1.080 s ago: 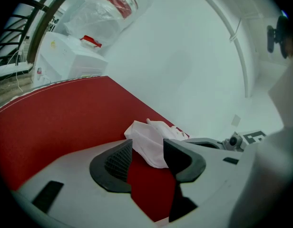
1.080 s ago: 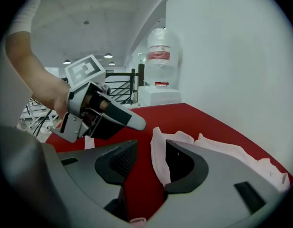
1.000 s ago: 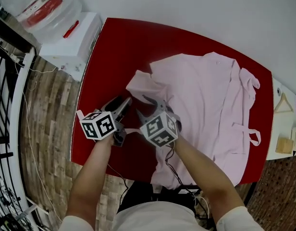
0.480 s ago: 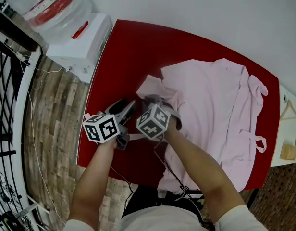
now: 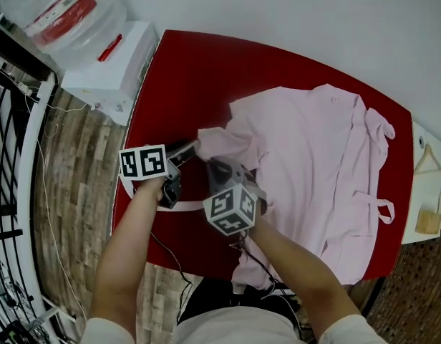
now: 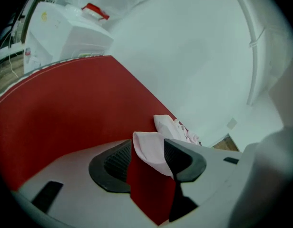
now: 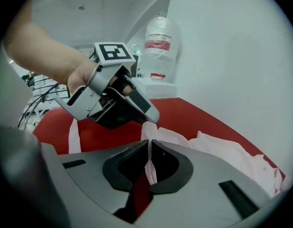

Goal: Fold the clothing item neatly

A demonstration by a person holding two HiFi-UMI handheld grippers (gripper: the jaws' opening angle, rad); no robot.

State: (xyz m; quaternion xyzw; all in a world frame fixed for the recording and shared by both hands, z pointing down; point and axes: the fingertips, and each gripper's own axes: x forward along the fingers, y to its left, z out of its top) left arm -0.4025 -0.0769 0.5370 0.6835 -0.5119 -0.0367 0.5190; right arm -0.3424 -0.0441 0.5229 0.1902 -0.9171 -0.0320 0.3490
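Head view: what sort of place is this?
Probably a workroom or office corner, not a laundry: a bottled-water dispenser stands beside a red table holding one pink garment, with a wooden hanger nearby.

A red surface (image 5: 192,63) stands against a white wall (image 5: 313,20), over wood-plank floor (image 5: 70,185); a water dispenser (image 5: 109,70) and black railing (image 5: 6,156) stand at its left.

Left claw (image 5: 192,148): grey shell, black ribbed pads (image 6: 115,163), white cube (image 5: 143,163) with black square markers. Right claw (image 5: 215,166): same make (a dark cable (image 5: 258,260) trailed from it). Wearer: pale short sleeves (image 5: 102,330).
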